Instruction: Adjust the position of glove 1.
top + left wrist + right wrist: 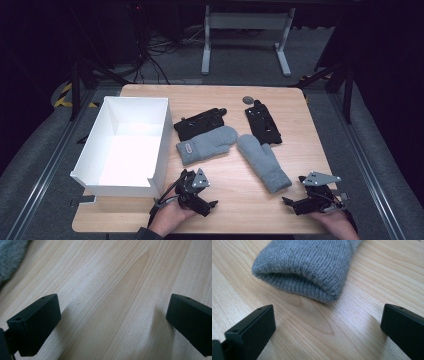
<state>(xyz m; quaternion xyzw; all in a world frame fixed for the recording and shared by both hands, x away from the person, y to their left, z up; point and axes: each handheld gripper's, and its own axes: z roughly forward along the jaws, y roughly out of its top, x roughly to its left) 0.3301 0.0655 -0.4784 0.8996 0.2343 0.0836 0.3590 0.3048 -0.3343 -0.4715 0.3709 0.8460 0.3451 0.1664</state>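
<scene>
1. Black-jawed left gripper [202, 197], held in a hand at the near edge of the table [240, 200], is hovering just off the white box's near right corner; its jaws are standing wide apart with bare wood between them, grasping nothing.
2. Right gripper [300, 202], at the near right, is pointing toward the cuff of the right grey mitten [262, 161]; its jaws are likewise gaping, released, and the ribbed cuff [307, 272] is lying just ahead of them, not touched.
3. Left grey mitten [206, 144] is lying mid-table, its tagged cuff toward the box, its fingertip end nearly meeting the right mitten.
4. White box [160, 145], open-topped, is sitting on the left half of the table.
5. Two black gloves are lying beyond the mittens: one [200, 122] touching the left mitten's far edge, the other [262, 122] just behind the right mitten.
6. Small grey disc [248, 99] is resting near the far edge.
</scene>
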